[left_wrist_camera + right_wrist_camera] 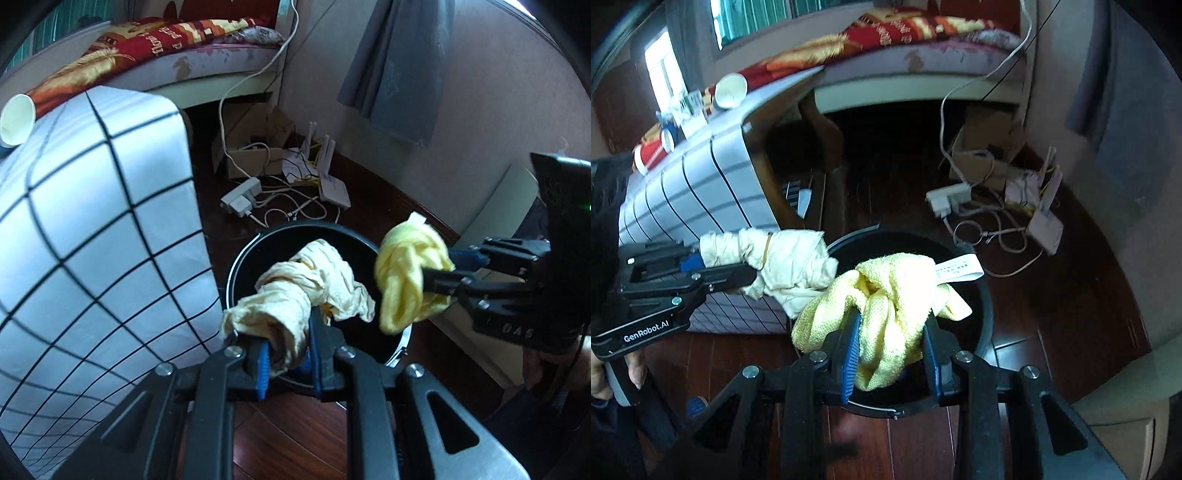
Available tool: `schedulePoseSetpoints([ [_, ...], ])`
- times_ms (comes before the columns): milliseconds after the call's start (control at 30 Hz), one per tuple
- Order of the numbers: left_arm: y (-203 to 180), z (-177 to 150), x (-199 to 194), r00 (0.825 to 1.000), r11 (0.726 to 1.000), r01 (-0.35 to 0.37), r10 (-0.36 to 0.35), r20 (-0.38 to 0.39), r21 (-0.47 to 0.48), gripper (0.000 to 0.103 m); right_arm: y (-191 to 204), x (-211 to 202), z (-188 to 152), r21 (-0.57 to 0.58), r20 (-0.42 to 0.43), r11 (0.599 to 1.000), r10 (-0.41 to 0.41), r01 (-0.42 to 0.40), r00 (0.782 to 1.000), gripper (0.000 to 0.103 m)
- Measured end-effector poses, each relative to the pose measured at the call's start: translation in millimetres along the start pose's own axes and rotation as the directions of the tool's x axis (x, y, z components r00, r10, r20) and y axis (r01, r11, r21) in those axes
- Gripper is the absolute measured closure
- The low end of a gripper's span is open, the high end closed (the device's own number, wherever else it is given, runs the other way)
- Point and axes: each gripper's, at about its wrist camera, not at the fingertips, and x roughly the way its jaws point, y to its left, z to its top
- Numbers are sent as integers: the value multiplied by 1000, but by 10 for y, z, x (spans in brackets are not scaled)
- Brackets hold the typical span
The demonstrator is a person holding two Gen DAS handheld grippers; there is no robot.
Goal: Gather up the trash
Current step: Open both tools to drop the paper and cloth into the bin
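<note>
Crumpled cream-white cloth wad bound with a rubber band [295, 291], pinched between the blue pads of the left gripper [286, 360], hanging just above the open mouth of the round black waste bin [236, 266] on the dark wooden floor. Soft yellow terry towel with a white care label [886, 295], clamped in the right gripper [890, 360], likewise over the bin, just beside the wad. Both jaws closed on their bundles, neither let go yet. Probably light, limp, compressible; nothing fragile, nothing slippery. Likely to sag and trail loose corners over the rim, so best held at the thick bunched middle, as now. Best released only with all loose ends inside the rim, else likely to snag there or on the pads. White tablecloth with black grid lines [92, 240] close beside the bin.
</note>
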Motion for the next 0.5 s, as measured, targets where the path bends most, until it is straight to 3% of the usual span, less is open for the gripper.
schedulePoseSetpoints([
  [33, 9, 17, 48, 1000, 1000, 11, -11, -9, 0, 82, 2, 53, 5, -6, -6, 1000, 2, -2, 1000, 67],
  [67, 13, 13, 90, 1000, 1000, 13, -13, -21, 2, 75, -8, 139, 10, -15, -15, 1000, 1, -1, 1000, 59],
  [100, 19, 12, 136, 999, 1000, 5, -5, -34, -1, 57, -6, 203, 8, -23, -25, 1000, 0, 0, 1000, 37],
  [167, 65, -9, 194, 999, 999, -23, 22, -42, -24, 33, -87, 404, -33, -17, -68, 998, -58, 57, 996, 15],
  [233, 110, -50, 195, 997, 997, -66, 63, -52, -42, 24, -214, 487, -79, 26, -93, 996, -88, 90, 992, 15],
  [300, 151, -96, 146, 995, 994, -90, 88, -44, -62, 7, -331, 492, -106, 76, -101, 989, -116, 124, 988, 9],
  [367, 183, -126, 114, 994, 991, -110, 108, -37, -72, 3, -379, 442, -96, 93, -85, 985, -138, 146, 987, 0],
  [500, 183, -193, 51, 988, 986, -153, 152, -24, -71, 0, -381, 337, -62, 106, -40, 981, -157, 161, 987, 0],
])
